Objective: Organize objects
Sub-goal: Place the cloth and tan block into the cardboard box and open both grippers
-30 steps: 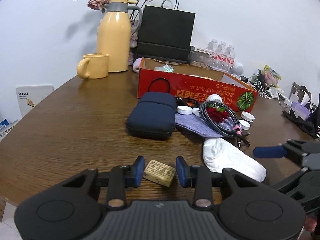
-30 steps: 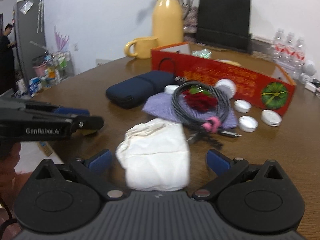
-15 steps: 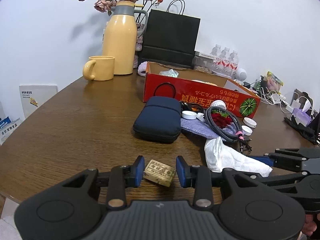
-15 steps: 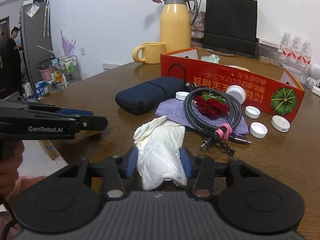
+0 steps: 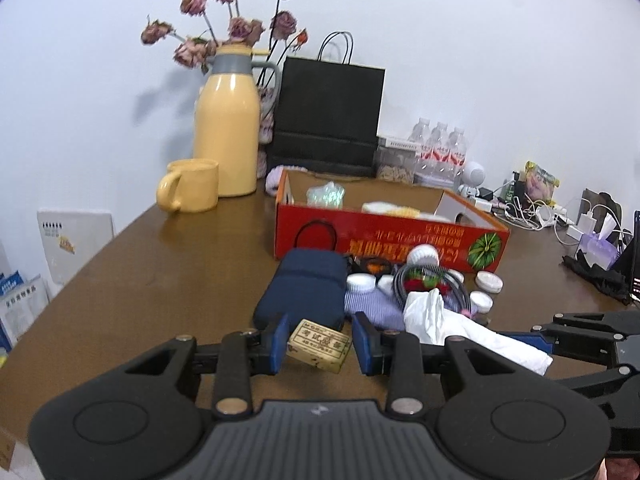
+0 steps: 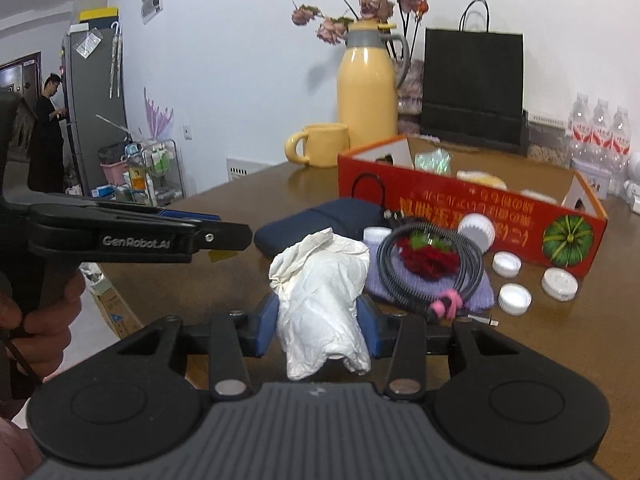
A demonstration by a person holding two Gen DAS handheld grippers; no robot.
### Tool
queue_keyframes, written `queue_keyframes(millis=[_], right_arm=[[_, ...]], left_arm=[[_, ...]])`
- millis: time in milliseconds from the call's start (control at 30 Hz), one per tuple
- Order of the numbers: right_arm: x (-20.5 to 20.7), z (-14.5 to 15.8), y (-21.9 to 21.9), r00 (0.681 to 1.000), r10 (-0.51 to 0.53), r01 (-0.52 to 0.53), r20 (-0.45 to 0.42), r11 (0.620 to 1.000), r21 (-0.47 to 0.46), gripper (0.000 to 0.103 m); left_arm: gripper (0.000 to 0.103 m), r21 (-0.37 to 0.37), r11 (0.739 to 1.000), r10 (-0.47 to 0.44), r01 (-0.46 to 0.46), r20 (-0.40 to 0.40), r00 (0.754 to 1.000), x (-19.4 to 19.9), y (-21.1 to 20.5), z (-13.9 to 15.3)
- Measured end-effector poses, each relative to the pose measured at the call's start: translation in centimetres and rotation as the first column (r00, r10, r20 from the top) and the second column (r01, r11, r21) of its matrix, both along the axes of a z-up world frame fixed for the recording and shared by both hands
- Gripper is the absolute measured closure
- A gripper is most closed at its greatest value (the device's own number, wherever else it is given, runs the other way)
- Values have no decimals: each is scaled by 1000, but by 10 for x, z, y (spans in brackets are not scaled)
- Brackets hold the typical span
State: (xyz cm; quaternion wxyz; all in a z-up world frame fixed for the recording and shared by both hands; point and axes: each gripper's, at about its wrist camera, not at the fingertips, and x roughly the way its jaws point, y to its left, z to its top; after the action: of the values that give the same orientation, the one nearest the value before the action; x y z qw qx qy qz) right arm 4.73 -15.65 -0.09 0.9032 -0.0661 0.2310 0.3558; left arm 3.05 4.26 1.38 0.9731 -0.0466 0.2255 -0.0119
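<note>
Clamping a small tan block printed with dark characters, the left gripper held it tilted between its blue pads above the brown wooden table. The right gripper was clenched on a crumpled white cloth, soft and wrinkled, bunched upward between its fingers. At twelve o'clock from the left gripper lay a rounded navy fabric pouch. At one o'clock from the right gripper a braided black cable coiled in a ring around a dark red flower, both resting on a lilac knitted cloth. Round white caps lay scattered beside it on the glossy tabletop. Farther off stood an open red cardboard box with a green pumpkin picture, holding a few pale items. Behind it, at eleven o'clock, stood a smooth yellow jug with a grey collar, dried pink roses behind it, and a matching yellow mug beside it. A matte black paper bag leaned on the plain white wall, with clear water bottles at one o'clock
</note>
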Motion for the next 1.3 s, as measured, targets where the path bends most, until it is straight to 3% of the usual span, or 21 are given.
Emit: queue_keyframes(millis=[233,600,1000,1300], right_arm=[[22,16,-5,998,-50,48,47,998,28,60],[87,41,-22,979,-168,160,114,984,79,60],[167,56,-29,953,-252,241,166,967,81,60],[231,52,-28,950,-283,279,133,959,52,59]], left_arm=[[70,16,1000,-5,4,42,999,29,-10,18],[70,19,999,27,-29,79,997,108,-22,47],[70,21,996,83,-84,38,996,201,-28,60],[70,44,994,97,-96,-2,995,260,-36,57]])
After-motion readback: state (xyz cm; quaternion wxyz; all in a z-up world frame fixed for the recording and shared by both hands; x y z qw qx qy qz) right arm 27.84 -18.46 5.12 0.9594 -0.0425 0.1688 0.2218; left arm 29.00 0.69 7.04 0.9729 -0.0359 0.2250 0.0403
